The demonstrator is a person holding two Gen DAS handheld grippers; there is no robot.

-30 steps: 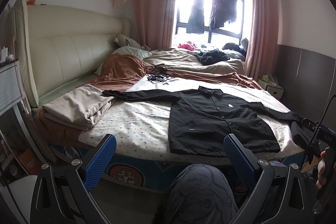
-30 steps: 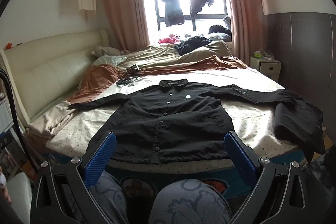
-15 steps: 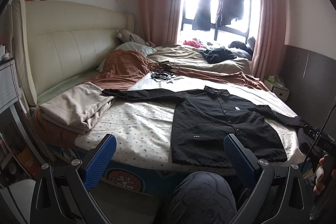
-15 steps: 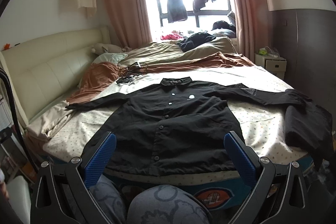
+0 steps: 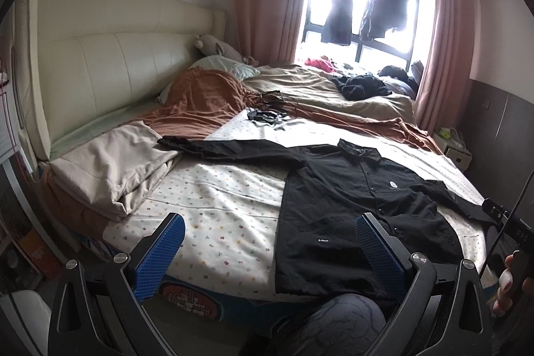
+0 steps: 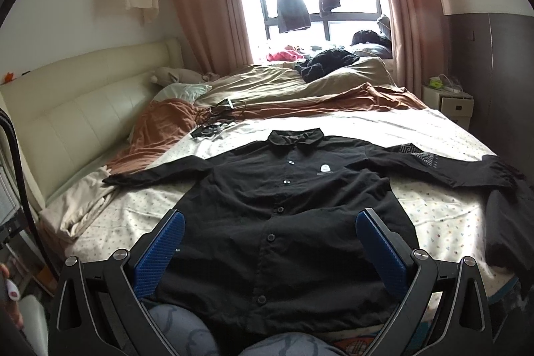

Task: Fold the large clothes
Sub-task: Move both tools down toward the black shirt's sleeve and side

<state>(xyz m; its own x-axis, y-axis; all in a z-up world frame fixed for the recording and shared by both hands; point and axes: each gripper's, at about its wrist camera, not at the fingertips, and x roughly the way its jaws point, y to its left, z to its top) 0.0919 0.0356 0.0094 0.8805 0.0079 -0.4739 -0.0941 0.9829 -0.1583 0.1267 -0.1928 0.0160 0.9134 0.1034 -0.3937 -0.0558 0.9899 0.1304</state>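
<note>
Black shirt (image 6: 287, 216) is laid flat, sleeves spread, on the bed (image 5: 213, 209), both left gripper (image 5: 267, 247) and right gripper (image 6: 268, 247) held wide open and empty; thin fabric could be bunched if pinched carelessly.

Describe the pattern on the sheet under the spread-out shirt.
The sheet is white with small scattered multicoloured dots, clearest in the left wrist view, beside the black shirt.

Left tool (image 5: 270, 239) and right tool (image 6: 270, 237) (blue-padded fingers) both gape wide, gripping nothing.
</note>
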